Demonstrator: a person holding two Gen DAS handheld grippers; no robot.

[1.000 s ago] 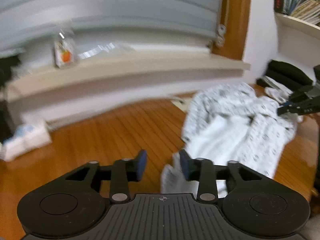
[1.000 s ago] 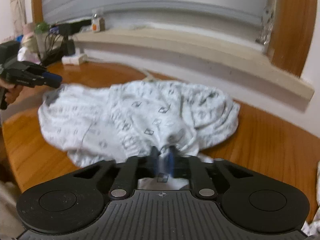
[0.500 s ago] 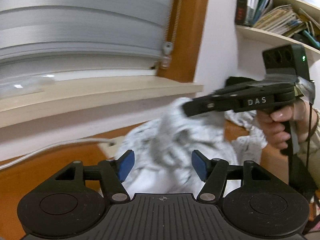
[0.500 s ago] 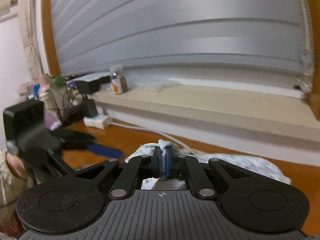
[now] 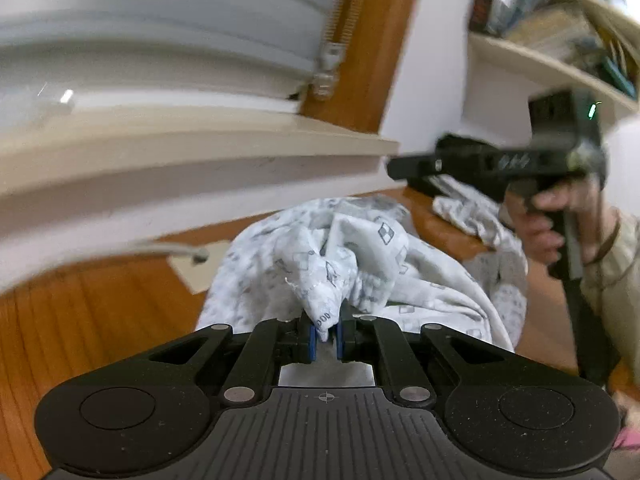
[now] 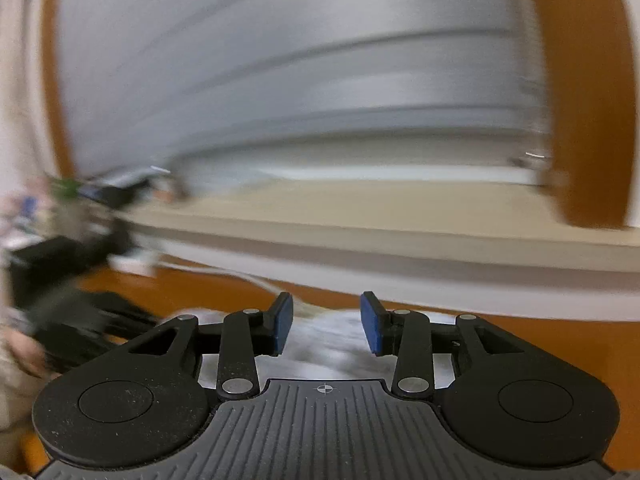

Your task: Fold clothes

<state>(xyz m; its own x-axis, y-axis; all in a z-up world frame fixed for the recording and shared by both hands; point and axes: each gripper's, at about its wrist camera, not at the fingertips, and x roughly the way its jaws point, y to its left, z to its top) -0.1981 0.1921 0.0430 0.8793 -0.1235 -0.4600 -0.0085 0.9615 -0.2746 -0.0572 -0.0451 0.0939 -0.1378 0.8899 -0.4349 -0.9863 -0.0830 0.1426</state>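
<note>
The left gripper is closing its blue pads on a bunched corner of the white patterned garment, which lies crumpled on the wooden table. Bare, smooth wood lies open to the left of the soft, wrinkled heap. The right gripper is opening, its pads apart with nothing pressed between them; white cloth shows blurred below. Beyond, a pale windowsill and grey slatted blind bound the table. A hand holds the right gripper's handle, motion-smeared.
</note>
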